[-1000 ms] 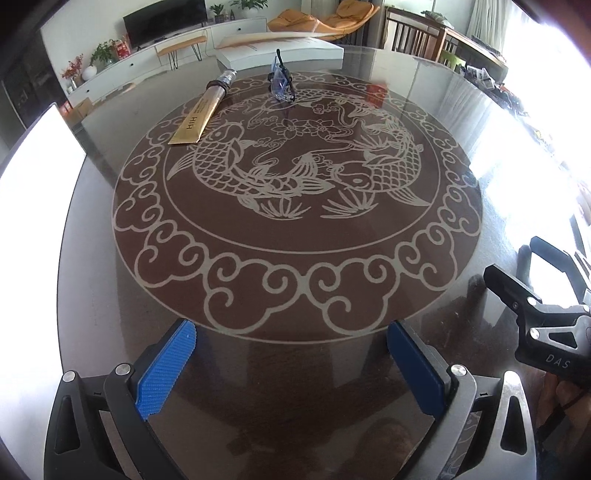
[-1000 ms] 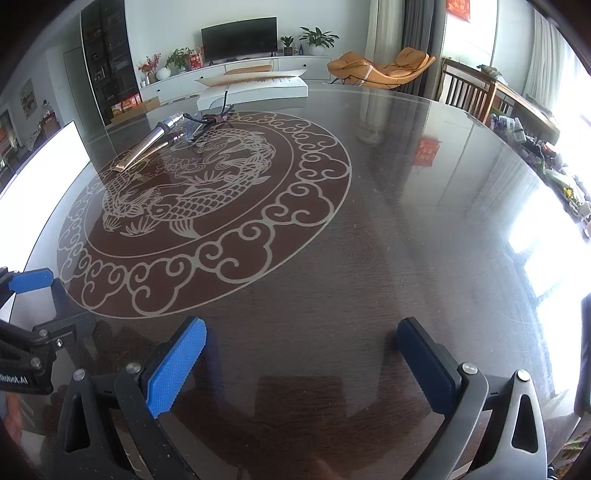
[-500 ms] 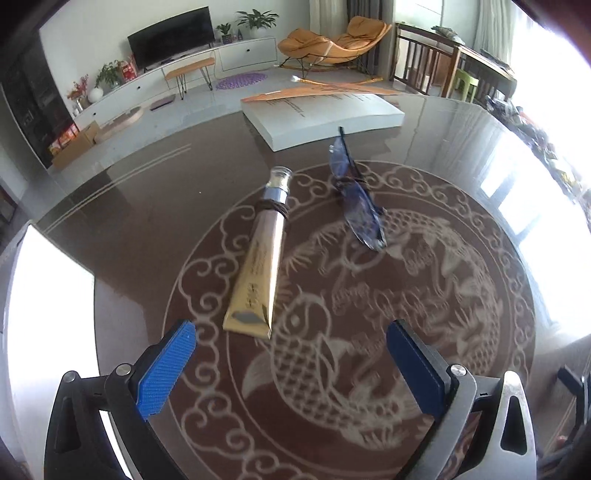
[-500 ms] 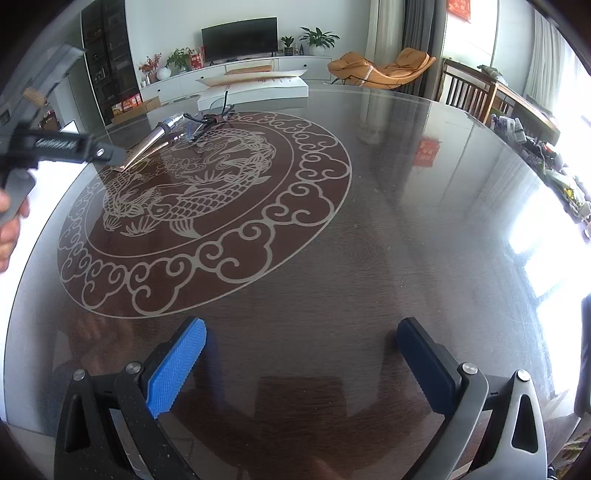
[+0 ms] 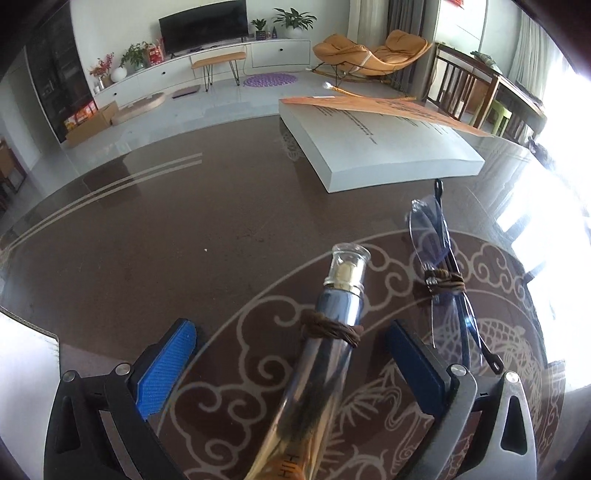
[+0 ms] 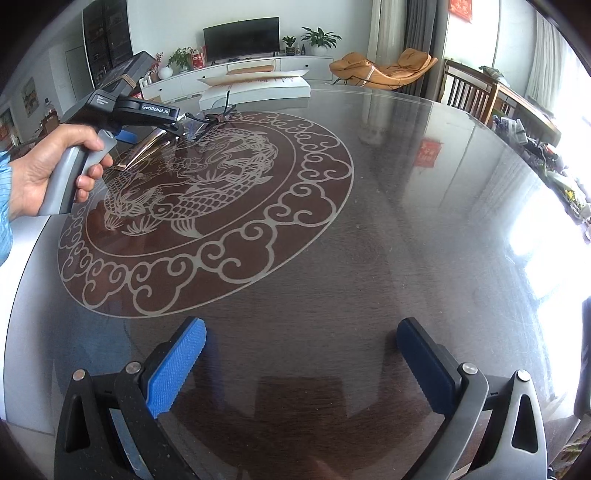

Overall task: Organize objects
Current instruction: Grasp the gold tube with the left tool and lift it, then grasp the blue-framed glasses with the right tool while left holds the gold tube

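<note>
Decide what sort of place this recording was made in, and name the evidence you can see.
Most likely a home living and dining room: a television on a low white cabinet, an orange lounge chair, and a large round table with wooden chairs behind.

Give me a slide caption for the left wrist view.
Open left gripper straddles a gold tube lying beside folded glasses on the patterned table.

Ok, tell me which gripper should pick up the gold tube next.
Left. The left gripper is open with the gold tube already lying between its fingers. The right gripper is open over bare table, far from the tube and from the glasses beside it.
</note>
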Motion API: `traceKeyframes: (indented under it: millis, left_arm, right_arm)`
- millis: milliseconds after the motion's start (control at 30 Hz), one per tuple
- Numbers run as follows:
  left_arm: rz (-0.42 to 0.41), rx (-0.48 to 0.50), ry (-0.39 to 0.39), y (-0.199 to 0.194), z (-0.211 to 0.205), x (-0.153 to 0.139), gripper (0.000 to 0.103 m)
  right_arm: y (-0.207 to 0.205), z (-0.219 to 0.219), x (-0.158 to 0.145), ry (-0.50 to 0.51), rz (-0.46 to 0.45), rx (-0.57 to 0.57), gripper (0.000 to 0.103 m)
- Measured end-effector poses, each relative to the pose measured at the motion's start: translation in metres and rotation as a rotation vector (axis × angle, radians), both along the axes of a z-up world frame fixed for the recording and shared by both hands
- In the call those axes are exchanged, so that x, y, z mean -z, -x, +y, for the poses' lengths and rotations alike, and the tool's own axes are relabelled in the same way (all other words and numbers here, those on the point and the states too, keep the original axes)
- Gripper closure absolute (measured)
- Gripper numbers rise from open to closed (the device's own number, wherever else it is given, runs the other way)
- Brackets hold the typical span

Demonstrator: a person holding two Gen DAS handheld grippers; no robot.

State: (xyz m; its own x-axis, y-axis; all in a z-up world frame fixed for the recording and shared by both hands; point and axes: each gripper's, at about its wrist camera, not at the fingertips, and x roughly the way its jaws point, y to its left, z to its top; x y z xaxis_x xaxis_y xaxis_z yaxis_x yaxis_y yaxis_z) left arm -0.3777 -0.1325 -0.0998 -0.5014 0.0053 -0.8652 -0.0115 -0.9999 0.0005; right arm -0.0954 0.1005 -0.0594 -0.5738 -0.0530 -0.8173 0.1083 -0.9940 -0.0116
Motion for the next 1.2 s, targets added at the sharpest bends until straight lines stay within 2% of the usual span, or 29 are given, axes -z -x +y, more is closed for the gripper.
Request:
traceKeyframes:
  millis: [233,267,300,333,400,467,567,700,900,1033,1067,1133,1167,1200]
  left_arm:
    - [-0.021,0.008,0.007,0.003,-0.001,-0.002,0.0]
    - [-0.001,-0.002,0.007,0.0,-0.001,-0.004,0.011]
    - [0.024,-0.012,0.007,-0.004,-0.002,-0.006,0.028]
    - [0.041,-0.021,0.004,-0.008,-0.002,-0.007,0.036]
    - [0.064,-0.036,0.007,-0.016,-0.002,-0.009,0.067]
    - [0.07,-0.054,0.011,-0.026,-0.001,-0.01,0.077]
    - [0.076,-0.09,0.017,-0.046,0.001,-0.01,0.077]
    - [0.085,-0.113,0.023,-0.092,0.012,-0.009,0.077]
    - [0.078,-0.073,0.039,-0.172,0.032,-0.009,0.077]
    - [0.076,-0.051,0.048,-0.208,0.039,-0.01,0.076]
    - [0.078,-0.049,0.057,-0.213,0.039,-0.01,0.072]
    - [0.087,-0.068,0.1,-0.22,0.037,-0.01,0.047]
    - [0.089,-0.082,0.117,-0.221,0.034,-0.008,0.025]
    - [0.089,-0.098,0.119,-0.222,0.029,-0.006,0.01]
  right_arm:
    - [0.001,0.0,0.0,0.0,0.0,-0.001,0.0]
    - [0.001,0.0,0.0,0.0,0.0,-0.001,0.0]
    - [0.001,0.0,0.0,0.0,0.0,-0.001,0.0]
    - [0.001,0.0,0.0,0.0,0.0,-0.001,0.0]
    - [0.001,-0.001,0.0,0.0,0.0,-0.001,0.0]
    - [0.001,-0.001,0.0,0.0,0.0,-0.001,0.0]
    - [0.001,0.0,0.0,0.001,0.0,-0.002,0.0]
    - [0.001,-0.001,0.0,0.001,0.0,-0.002,0.0]
    - [0.0,-0.004,0.0,0.001,0.001,-0.013,0.0]
    - [0.001,-0.004,0.001,0.001,0.002,-0.013,0.0]
    - [0.001,-0.004,0.001,0.001,0.002,-0.013,0.0]
    - [0.001,-0.004,0.001,0.001,0.002,-0.013,0.0]
    - [0.001,-0.004,0.001,0.001,0.001,-0.013,0.0]
    - [0.001,-0.004,0.001,0.001,0.002,-0.013,0.0]
